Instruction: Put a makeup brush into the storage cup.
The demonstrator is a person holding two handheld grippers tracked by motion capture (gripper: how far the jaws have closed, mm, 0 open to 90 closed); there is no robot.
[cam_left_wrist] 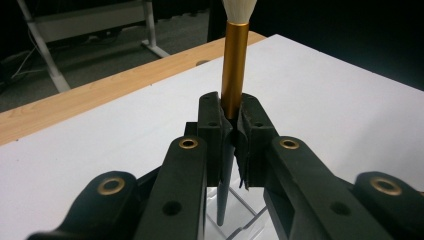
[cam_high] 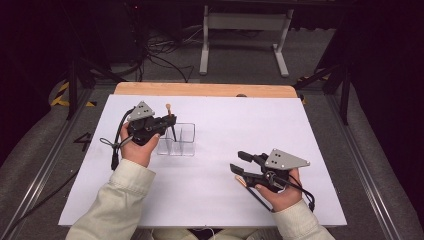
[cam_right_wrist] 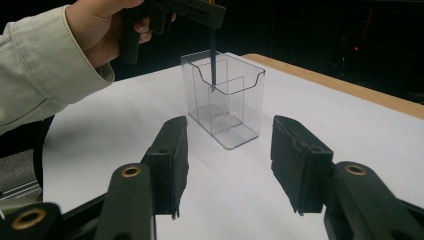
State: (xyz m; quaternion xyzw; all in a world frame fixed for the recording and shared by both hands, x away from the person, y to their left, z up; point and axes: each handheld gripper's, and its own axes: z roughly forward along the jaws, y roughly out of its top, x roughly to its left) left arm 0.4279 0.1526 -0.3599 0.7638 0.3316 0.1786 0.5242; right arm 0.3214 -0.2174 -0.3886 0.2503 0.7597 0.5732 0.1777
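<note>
The brush (cam_left_wrist: pixel 234 65), gold ferrule and pale bristles up, stands upright with its dark handle tip dipping into the clear plastic holder (cam_high: pixel 180 140) on the left half of the white counter (cam_high: pixel 225 125). The left gripper (cam_left_wrist: pixel 231 125) has its fingers (cam_left_wrist: pixel 210 127) clamped tight on the handle just below the ferrule, above the holder. The right gripper (cam_right_wrist: pixel 227 165) hovers near the counter's front right, well apart from the holder, its fingers (cam_right_wrist: pixel 172 160) about half open with nothing between them. A second brush (cam_high: pixel 248 186) lies flat on the counter beneath it
</note>
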